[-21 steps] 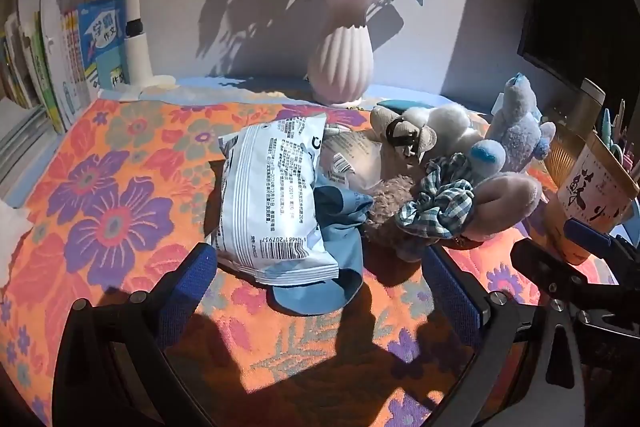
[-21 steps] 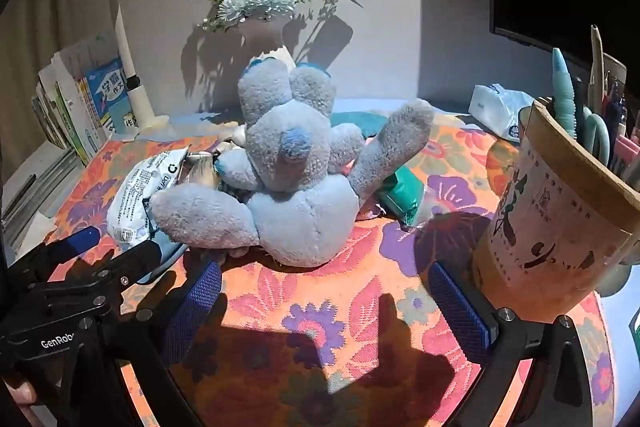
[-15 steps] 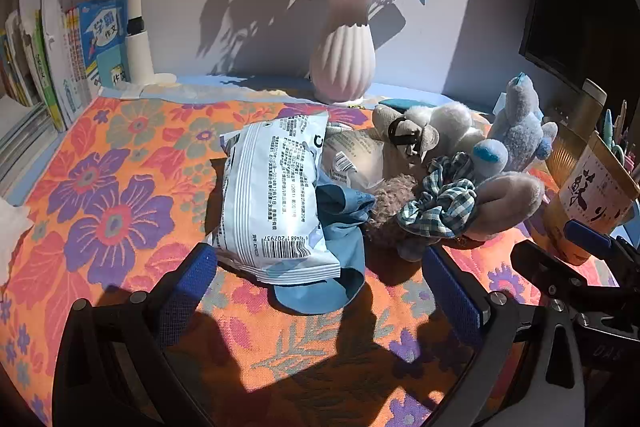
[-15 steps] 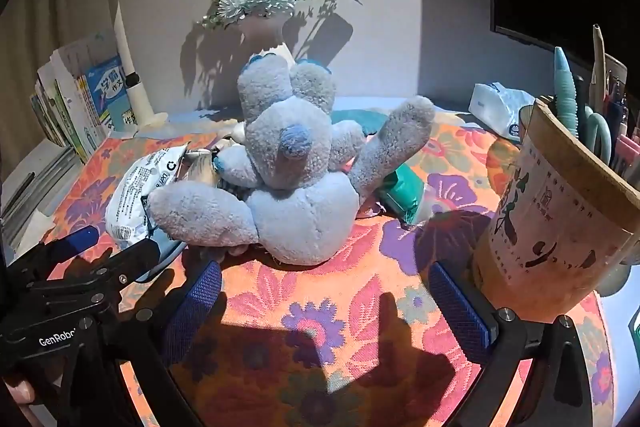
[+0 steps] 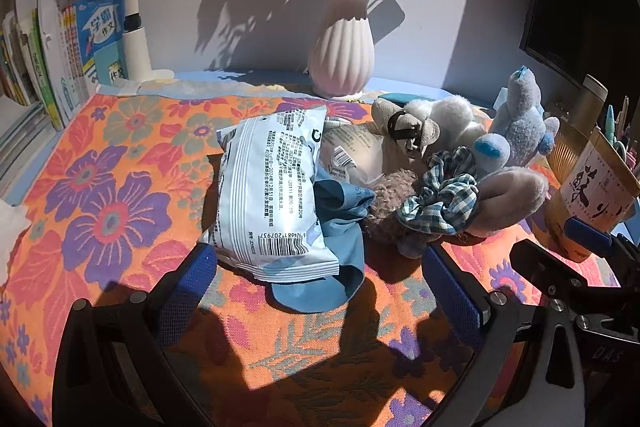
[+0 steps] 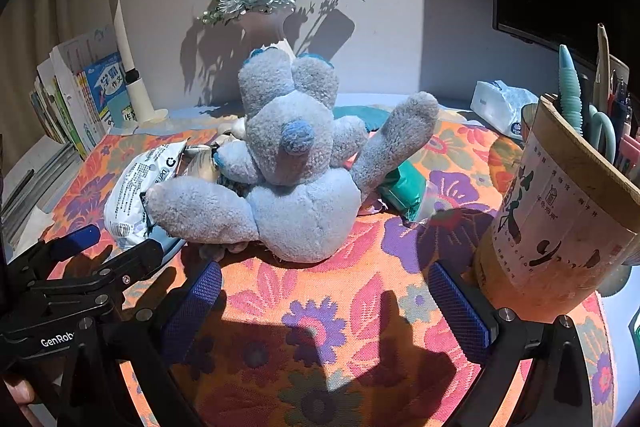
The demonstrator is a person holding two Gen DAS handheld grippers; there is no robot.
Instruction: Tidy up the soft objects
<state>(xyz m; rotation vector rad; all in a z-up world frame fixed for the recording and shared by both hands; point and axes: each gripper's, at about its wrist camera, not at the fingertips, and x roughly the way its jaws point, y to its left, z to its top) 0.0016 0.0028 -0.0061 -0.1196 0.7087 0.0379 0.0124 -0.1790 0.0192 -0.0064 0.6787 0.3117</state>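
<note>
- Hovering over the near edge of the floral cloth [image 5: 100, 163], the left gripper [image 5: 320, 291] is standing with jaws spread wide, pinching nothing.
- Lying just beyond its fingertips, a white packet [image 5: 272, 195] is resting on a blue cloth [image 5: 340, 227] near the cloth's middle.
- Sitting right of the packet, a checked scrunchie [image 5: 440, 199] and small plush toys [image 5: 440, 123] are touching in one heap.
- Hanging over the near edge too, the right gripper [image 6: 324, 303] is standing spread and empty.
- Sitting ahead of it, a grey-blue bear [image 6: 296, 179] is leaning on the heap, legs splayed.
- Standing at the right edge, a pen cup [image 6: 560, 219] is holding pens.
- Standing at the far edge, a vase [image 5: 342, 55] is holding flowers.
</note>
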